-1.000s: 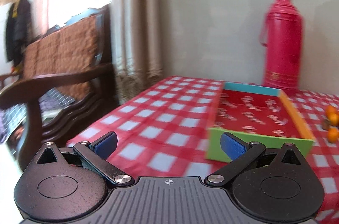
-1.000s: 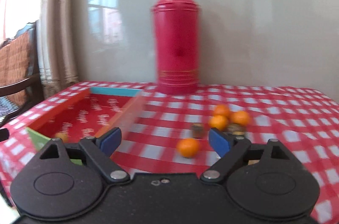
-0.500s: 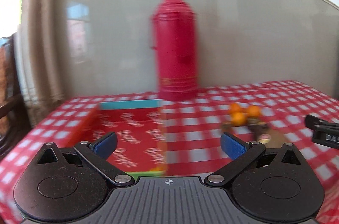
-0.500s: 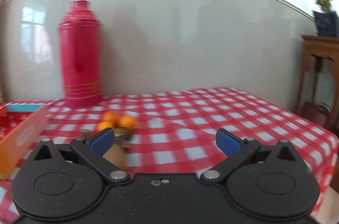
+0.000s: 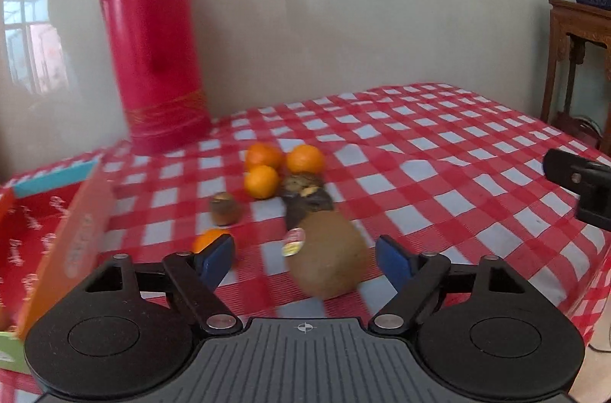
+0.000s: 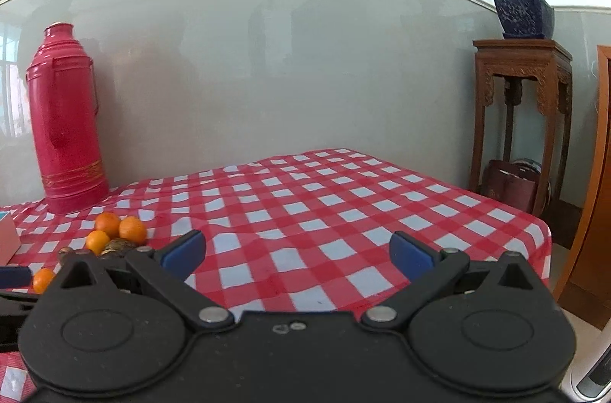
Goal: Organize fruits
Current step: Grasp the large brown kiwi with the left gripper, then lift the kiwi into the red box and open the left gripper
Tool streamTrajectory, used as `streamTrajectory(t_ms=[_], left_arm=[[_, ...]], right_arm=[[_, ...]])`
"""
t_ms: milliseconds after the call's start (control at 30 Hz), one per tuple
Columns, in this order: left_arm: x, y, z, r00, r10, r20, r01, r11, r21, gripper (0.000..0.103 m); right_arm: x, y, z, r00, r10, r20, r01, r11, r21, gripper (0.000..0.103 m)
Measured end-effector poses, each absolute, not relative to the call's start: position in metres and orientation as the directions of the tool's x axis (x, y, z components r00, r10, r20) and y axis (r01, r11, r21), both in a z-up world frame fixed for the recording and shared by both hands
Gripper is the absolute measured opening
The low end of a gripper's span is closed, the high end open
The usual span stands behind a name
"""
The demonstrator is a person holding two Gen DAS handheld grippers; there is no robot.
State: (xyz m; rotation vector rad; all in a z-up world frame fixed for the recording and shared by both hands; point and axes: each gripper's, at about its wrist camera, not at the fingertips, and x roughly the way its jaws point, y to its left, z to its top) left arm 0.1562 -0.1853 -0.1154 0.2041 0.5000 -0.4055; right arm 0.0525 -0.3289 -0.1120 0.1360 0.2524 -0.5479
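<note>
A brown kiwi (image 5: 328,250) with a sticker lies on the checked cloth between the fingers of my left gripper (image 5: 305,260). Its jaws are closing, and the blue pads (image 5: 215,260) stand clear of the kiwi on both sides. Behind the kiwi sit a dark wrinkled fruit (image 5: 305,193), three oranges (image 5: 263,179) and a small brown fruit (image 5: 225,208). Another orange (image 5: 208,240) peeks out behind the left finger. My right gripper (image 6: 298,256) is open over bare cloth, with nothing between its fingers, to the right of the oranges (image 6: 114,227).
A box (image 5: 76,250) with orange wall and red inside stands at the left. The tall red thermos (image 5: 156,59) stands by the wall behind the fruit. The table's right edge (image 6: 542,231) drops off near a wooden stand (image 6: 523,97) bearing a potted plant.
Both views swung right. The left gripper went from the box to the fruit pile, its jaws narrowing around the kiwi. The right gripper left the oranges for bare cloth, jaws widening.
</note>
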Motion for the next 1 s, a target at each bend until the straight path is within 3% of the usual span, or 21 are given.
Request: streamTrajectory(t_ms=[100,133,167,267,700,1000], left_arm=[[0.161,-0.198,-0.122,0.794,-0.315,-0.519,0.422,0.901,0.100,0.080],[0.163,-0.200,-0.124,0.789,-0.317,-0.527,0.426,0.900,0.097,0.076],[0.164,-0.203,-0.126,0.782,-0.317,-0.537,0.431,0.897,0.097,0.065],[0.171,-0.208,-0.132,0.788,-0.298,-0.539,0.409,0.908,0.096,0.054],[0.170,-0.182,-0.116,0.813,-0.295,-0.503,0.366,0.929,0.046,0.050],[0.171,-0.100,-0.086,0.899,-0.133,-0.417,0.186,0.979,0.089,0.050]], right_arm=[[0.046,-0.333,-0.110,0.824,-0.499,-0.269,0.534,0.842,0.072,0.097],[0.046,-0.335,-0.110,0.824,-0.498,-0.269,0.534,0.843,0.074,0.097],[0.046,-0.336,-0.111,0.825,-0.497,-0.269,0.532,0.843,0.074,0.097],[0.045,-0.337,-0.111,0.825,-0.497,-0.269,0.533,0.843,0.078,0.097],[0.052,-0.328,-0.110,0.848,-0.457,-0.269,0.493,0.867,0.078,0.097],[0.065,-0.301,-0.111,0.878,-0.394,-0.271,0.423,0.905,0.055,0.097]])
